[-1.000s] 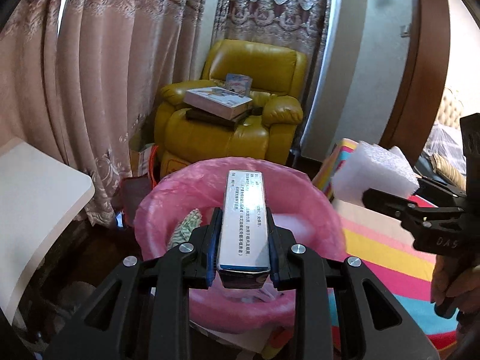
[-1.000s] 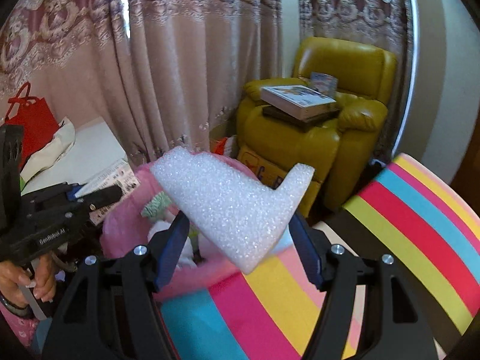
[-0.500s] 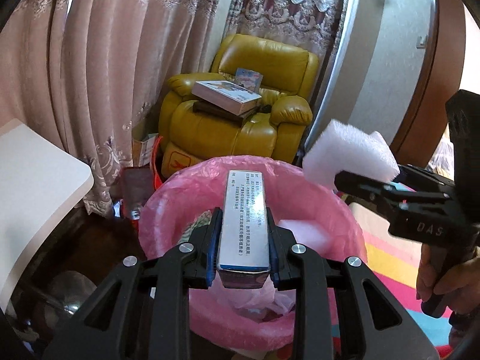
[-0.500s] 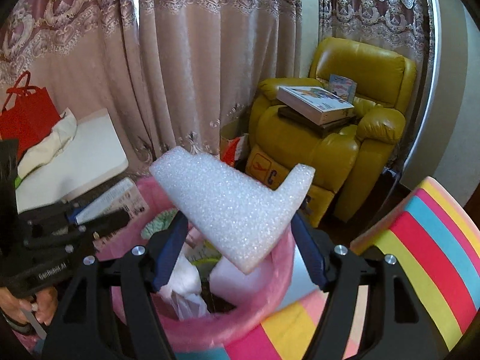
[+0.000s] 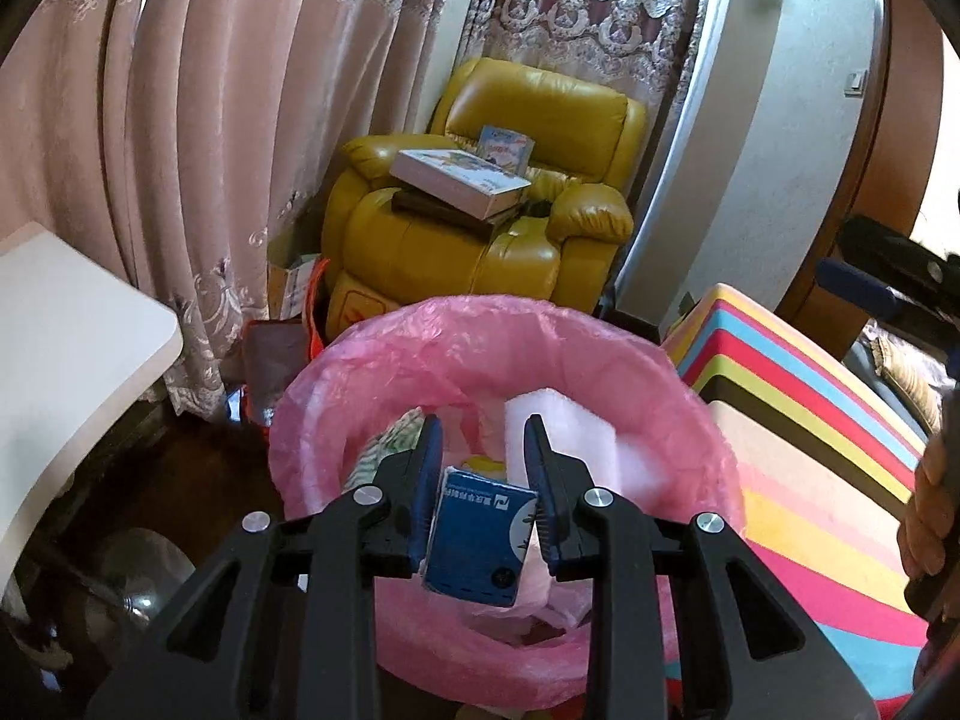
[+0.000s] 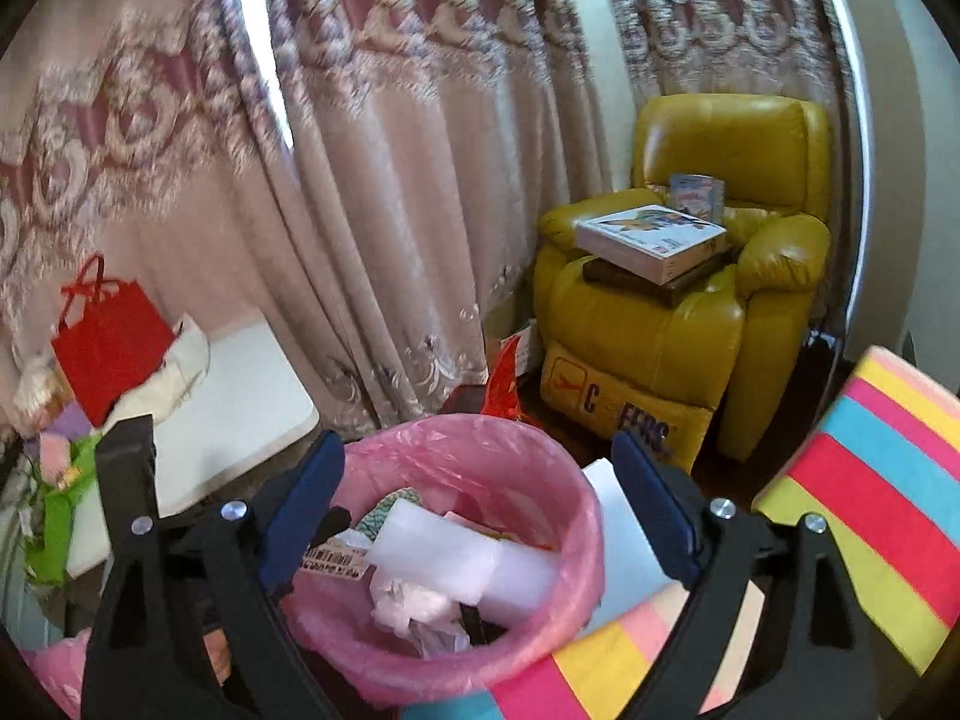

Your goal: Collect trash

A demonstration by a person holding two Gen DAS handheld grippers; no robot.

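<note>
A pink-lined trash bin (image 5: 480,330) stands below both grippers. My left gripper (image 5: 483,438) hangs over its near rim, shut on a slim carton (image 5: 480,540). The carton is tipped nose-down into the bin, its blue end facing the camera. In the right wrist view the left gripper (image 6: 336,519) comes in from the left, and the carton's printed side (image 6: 333,561) shows. My right gripper (image 6: 474,456) is above the bin (image 6: 480,432), its jaws opening with nothing between them. A white foam piece (image 6: 456,552) lies inside on crumpled paper, also visible as foam (image 5: 564,438).
A yellow armchair (image 5: 480,240) with books stands behind the bin against pink curtains. A white tabletop (image 5: 72,330) is on the left and a striped cushion (image 5: 810,420) on the right. A red bag (image 6: 108,342) sits on the table. White paper (image 6: 624,546) lies beside the bin.
The foam piece has left my right gripper and now lies in the bin; its jaws spread wider. The carton in my left gripper tipped from level to nose-down.
</note>
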